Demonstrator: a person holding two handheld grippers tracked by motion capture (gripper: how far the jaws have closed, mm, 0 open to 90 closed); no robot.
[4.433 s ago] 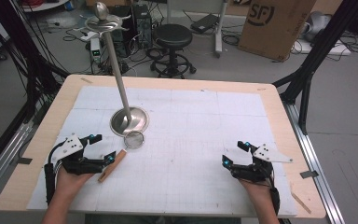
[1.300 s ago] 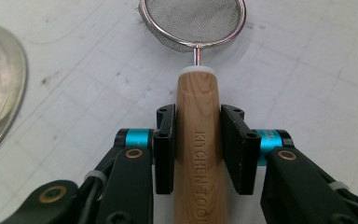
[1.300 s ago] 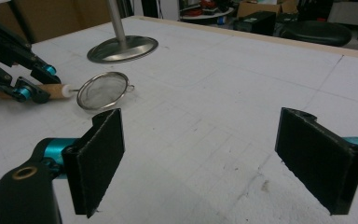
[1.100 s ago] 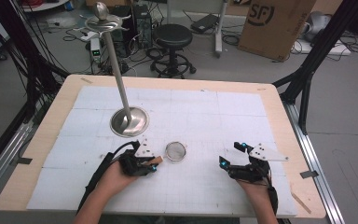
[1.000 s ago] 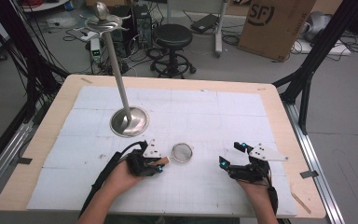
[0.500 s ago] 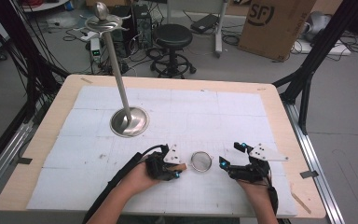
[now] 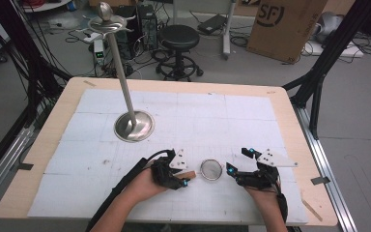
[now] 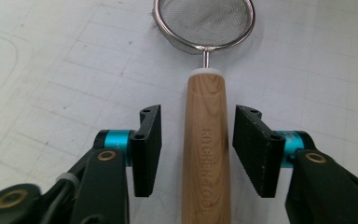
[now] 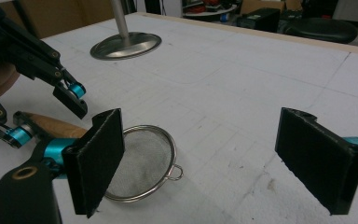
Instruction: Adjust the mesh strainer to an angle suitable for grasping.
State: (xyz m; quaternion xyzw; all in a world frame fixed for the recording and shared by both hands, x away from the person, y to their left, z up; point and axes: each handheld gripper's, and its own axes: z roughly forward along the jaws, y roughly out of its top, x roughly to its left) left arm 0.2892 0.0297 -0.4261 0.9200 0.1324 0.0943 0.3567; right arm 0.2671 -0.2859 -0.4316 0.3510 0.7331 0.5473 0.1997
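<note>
A white gridded mat covers the wooden table [image 7: 67, 104]. A tall metal stand [image 7: 133, 124] on a round base sits at the far left of the mat. At the near edge, between the two hands, lies a small mesh strainer [image 7: 211, 169] with a wooden handle [image 8: 206, 144] pointing left.

The left gripper [image 8: 199, 150] straddles that handle, jaws open a little wider than the wood with a gap on each side; nothing is clamped. The right gripper [image 9: 216, 161] sits just right of the strainer, jaws spread wide and empty, the mesh bowl near its left jaw.

The strainer is probably light. Its wire mesh looks thin and would likely dent if squeezed, and the rim is slick metal. The stiff handle is the safer hold, gripped mid-length; whether its finish is slippery is hard to tell.
</note>
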